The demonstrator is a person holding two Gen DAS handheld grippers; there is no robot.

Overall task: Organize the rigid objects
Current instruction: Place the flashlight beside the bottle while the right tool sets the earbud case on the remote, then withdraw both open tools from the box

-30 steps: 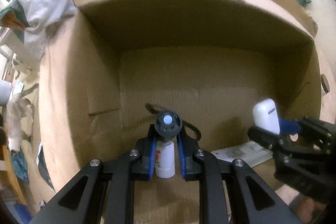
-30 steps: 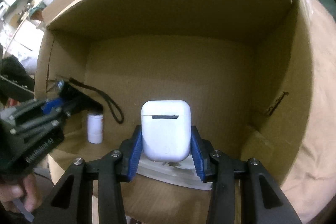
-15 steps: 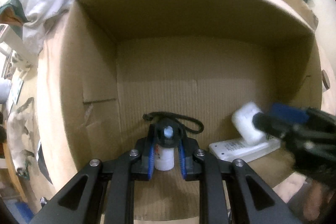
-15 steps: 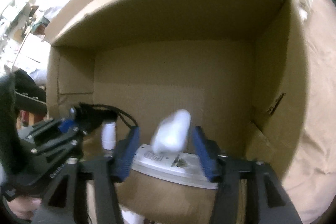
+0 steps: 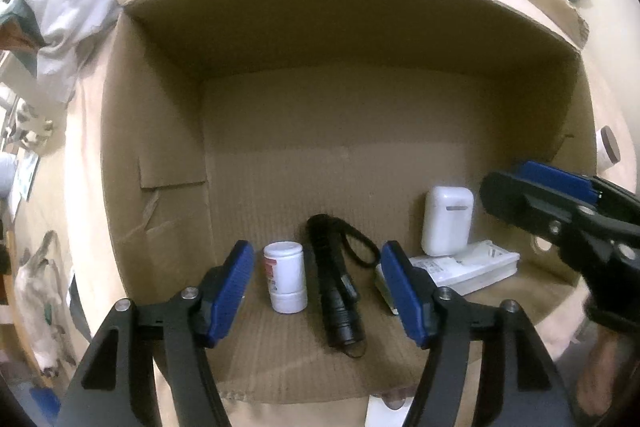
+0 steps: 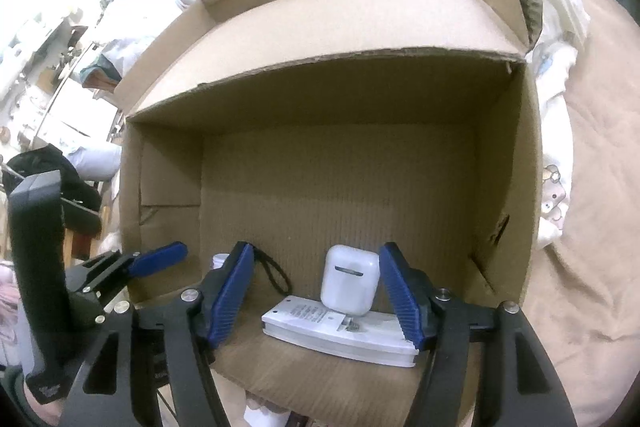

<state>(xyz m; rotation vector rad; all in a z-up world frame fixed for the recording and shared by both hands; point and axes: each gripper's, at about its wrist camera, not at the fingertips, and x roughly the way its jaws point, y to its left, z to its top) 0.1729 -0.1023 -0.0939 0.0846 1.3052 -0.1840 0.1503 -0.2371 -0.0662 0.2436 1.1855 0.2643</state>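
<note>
A cardboard box (image 5: 160,155) lies on its side, open toward me. Inside, a small white bottle (image 5: 285,277) stands upright beside a black flashlight (image 5: 334,291) with a wrist strap. To their right a white earbud case (image 5: 447,221) stands on a flat white device (image 5: 468,267). My left gripper (image 5: 318,289) is open and empty in front of the bottle and flashlight. My right gripper (image 6: 316,301) is open and empty, its fingers either side of the earbud case (image 6: 349,285), which rests on the flat device (image 6: 340,333). The right gripper also shows in the left wrist view (image 5: 560,211).
The box (image 6: 504,187) rests on a beige bedsheet (image 6: 592,187). Crumpled white clothes (image 5: 64,7) lie behind it at the left. The left gripper (image 6: 120,267) shows at the left edge of the right wrist view. The box's floor has free room at the front.
My left gripper opened and let go of the flashlight, which now lies beside the bottle. My right gripper opened and let go of the earbud case, now standing on the flat device. Both pulled back.
</note>
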